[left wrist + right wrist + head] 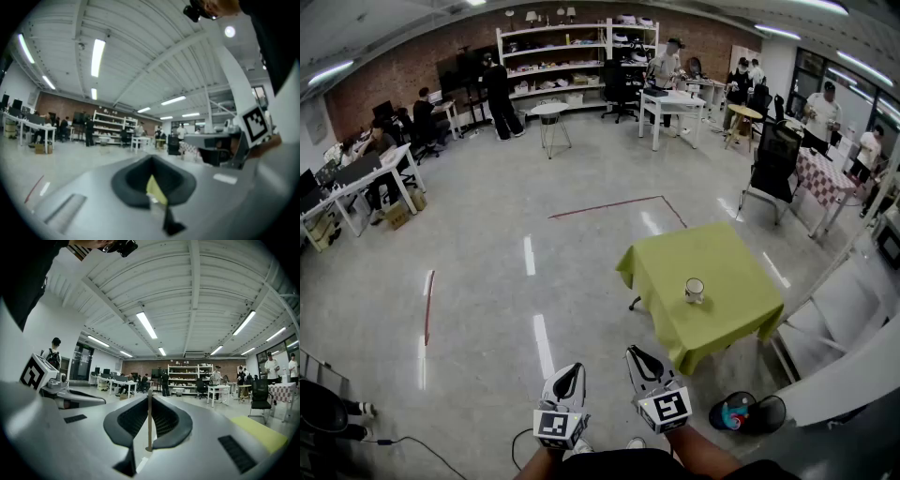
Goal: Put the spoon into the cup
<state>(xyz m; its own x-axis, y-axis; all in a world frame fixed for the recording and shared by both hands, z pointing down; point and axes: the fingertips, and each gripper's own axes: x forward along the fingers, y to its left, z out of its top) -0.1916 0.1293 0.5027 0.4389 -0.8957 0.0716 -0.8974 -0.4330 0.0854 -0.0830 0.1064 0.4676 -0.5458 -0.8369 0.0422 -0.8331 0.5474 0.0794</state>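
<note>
A white cup (695,290) stands near the middle of a small table under a yellow-green cloth (741,314), ahead and to the right of me. Both grippers are held low and level in front of me, well short of the table. In the right gripper view a thin upright strip, which I take for the spoon (149,423) seen edge-on, is pinched between the tips of my right gripper (150,399) (636,353). My left gripper (152,161) (574,368) has its jaws together with nothing held; a sliver of the green cloth shows through its gap.
A black chair (773,159) and a checked table (821,178) stand beyond the green table. White frames (839,323) lie to its right, a blue and red object (733,413) on the floor near its front corner. People work at desks along the far wall.
</note>
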